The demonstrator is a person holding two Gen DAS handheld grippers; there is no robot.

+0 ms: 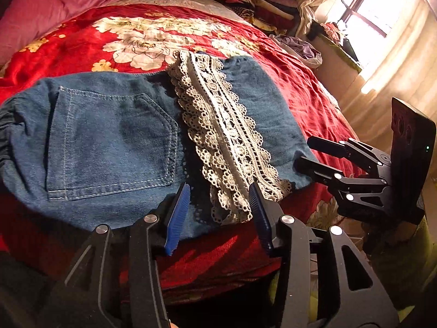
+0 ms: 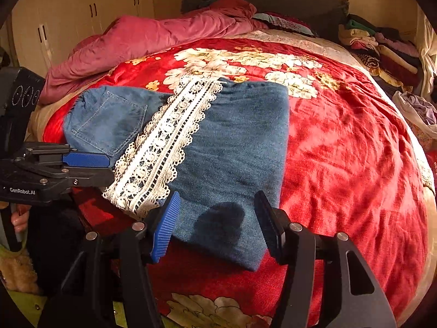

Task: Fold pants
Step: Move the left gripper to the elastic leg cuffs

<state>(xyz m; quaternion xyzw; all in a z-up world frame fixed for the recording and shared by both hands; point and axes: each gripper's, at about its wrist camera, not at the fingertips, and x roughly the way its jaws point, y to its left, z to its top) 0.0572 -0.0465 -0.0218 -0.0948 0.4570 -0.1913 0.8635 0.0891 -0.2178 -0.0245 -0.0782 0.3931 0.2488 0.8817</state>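
The blue denim pants (image 1: 114, 142) lie folded on the red floral bedspread (image 1: 114, 46), back pocket up, with a cream lace hem (image 1: 224, 139) across the top. They also show in the right wrist view (image 2: 232, 147), with the lace (image 2: 164, 147) on the left. My left gripper (image 1: 218, 213) is open, its blue pads (image 1: 177, 216) just over the near edge of the pants at the lace end. My right gripper (image 2: 215, 224) is open over the near folded corner of the denim. The right gripper also shows in the left wrist view (image 1: 311, 153) at the pants' right edge.
A pink duvet (image 2: 153, 35) is bunched at the head of the bed. Piles of clothes (image 2: 379, 43) sit at the far right corner, with a bag of laundry (image 2: 415, 109) beside the bed. Wardrobes (image 2: 82, 8) stand behind; a bright window (image 1: 382, 5) is to the right.
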